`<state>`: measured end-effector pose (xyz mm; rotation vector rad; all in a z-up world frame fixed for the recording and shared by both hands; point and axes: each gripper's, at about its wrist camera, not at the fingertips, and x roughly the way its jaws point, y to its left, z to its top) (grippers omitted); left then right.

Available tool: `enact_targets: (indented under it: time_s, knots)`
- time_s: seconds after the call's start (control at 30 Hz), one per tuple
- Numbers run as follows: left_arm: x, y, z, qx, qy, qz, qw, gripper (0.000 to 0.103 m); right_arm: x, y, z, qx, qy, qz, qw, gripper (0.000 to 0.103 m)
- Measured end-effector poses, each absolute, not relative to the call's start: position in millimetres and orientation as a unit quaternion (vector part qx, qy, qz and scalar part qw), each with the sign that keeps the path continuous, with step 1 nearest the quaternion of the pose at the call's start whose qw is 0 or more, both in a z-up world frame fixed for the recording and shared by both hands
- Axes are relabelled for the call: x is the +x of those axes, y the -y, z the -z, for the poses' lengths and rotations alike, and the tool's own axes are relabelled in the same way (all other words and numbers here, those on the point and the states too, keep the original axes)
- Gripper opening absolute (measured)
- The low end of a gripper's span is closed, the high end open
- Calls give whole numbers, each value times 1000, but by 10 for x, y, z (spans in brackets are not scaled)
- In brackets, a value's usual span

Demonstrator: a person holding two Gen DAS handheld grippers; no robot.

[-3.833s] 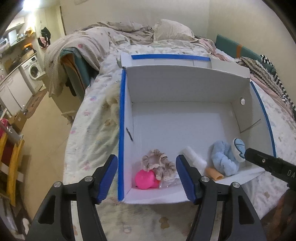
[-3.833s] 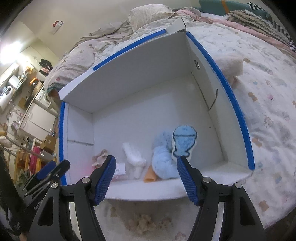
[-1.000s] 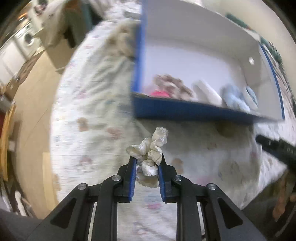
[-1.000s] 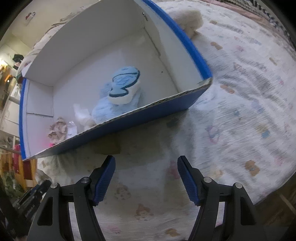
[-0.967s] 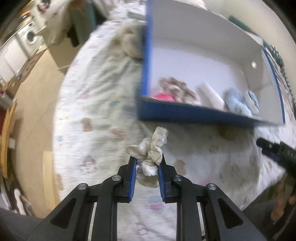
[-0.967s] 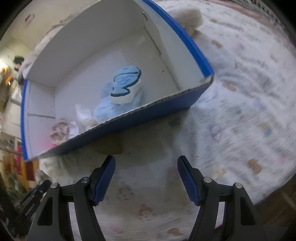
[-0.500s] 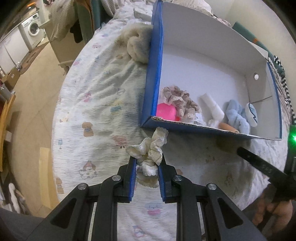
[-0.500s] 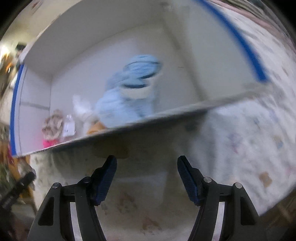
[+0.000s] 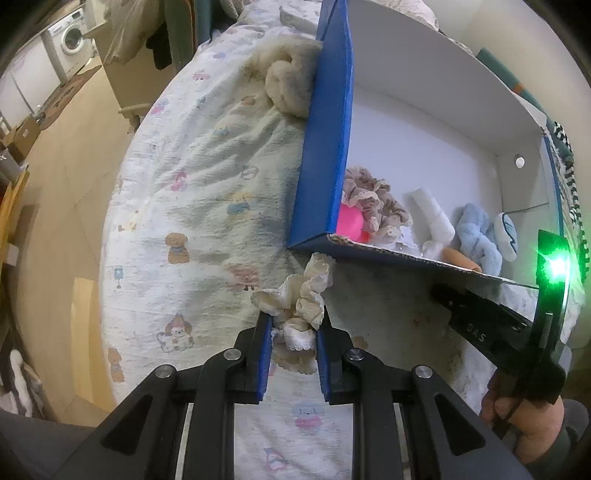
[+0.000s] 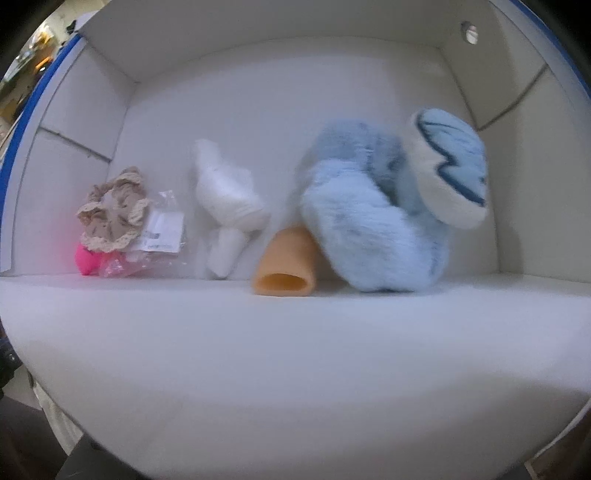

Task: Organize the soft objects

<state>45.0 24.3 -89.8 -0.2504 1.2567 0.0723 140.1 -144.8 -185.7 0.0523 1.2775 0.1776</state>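
Cream scrunchie (image 9: pixel 300 301); gripped, beside box (image 9: pixel 325 147)

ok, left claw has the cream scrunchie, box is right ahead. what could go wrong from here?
The cream scrunchie sits below the box's near wall; a low carry could snag on it. The right claw is pressed against that wall and might shove the box. The grip is only on the scrunchie's lower folds, so it may slip.

home bedroom, bed (image 9: pixel 192 177), washing machine (image 9: pixel 72 35)

Left gripper (image 9: pixel 293 334) clamps cream scrunchie (image 9: pixel 298 301) above bedsheet (image 9: pixel 192 192), just beside blue box (image 9: pixel 325 140) corner. Right gripper (image 9: pixel 480 321) near box's front wall.
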Motion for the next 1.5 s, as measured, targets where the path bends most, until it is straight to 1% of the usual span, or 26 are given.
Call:
enact_targets:
  time_s: [0.03,0.07,0.13,0.17,0.3,0.57,0.7,0.8,1.0,1.13,1.33,1.5]
  knots:
    - [448,-231,896,-115,-586,-35,801,19,1401,1417,1861,24,-595,-84,799,29]
    - [446,-225,892,-114,-585,-35,802,19,1376,1344,1866,26,-594,-87,799,21]
    - [444,-225,891,-115,-584,-34,803,19,1364,1285,1849,25,-594,-99,798,12]
    - [443,-220,886,-112,-582,-35,804,19,1349,1247,1828,19,-592,-104,799,11]
    - [427,-228,882,-95,-575,-43,812,19,1184,1144,1765,15,-583,-114,804,11]
    - [365,-344,869,-82,-565,-66,818,19,728,1141,1467,32,-560,-140,816,11]
    - [303,-323,796,-62,-552,-74,828,19,568,1297,1367,53,-549,-158,819,11]
    - [257,-299,736,-71,-551,-65,829,19,431,1421,1294,81,-542,-167,820,11]
    - [166,-231,505,-79,-533,-61,840,19,313,1793,857,112,-513,-188,830,11]
    - [191,-167,241,-77,-507,-53,857,19,324,1966,588,137,-493,-195,837,11]
    - [260,-92,-17,-78,-487,-29,869,19,456,2097,300,166,-464,-210,844,11]
    - [436,-48,-173,-85,-471,7,878,19,659,2154,180,180,-454,-217,845,11]
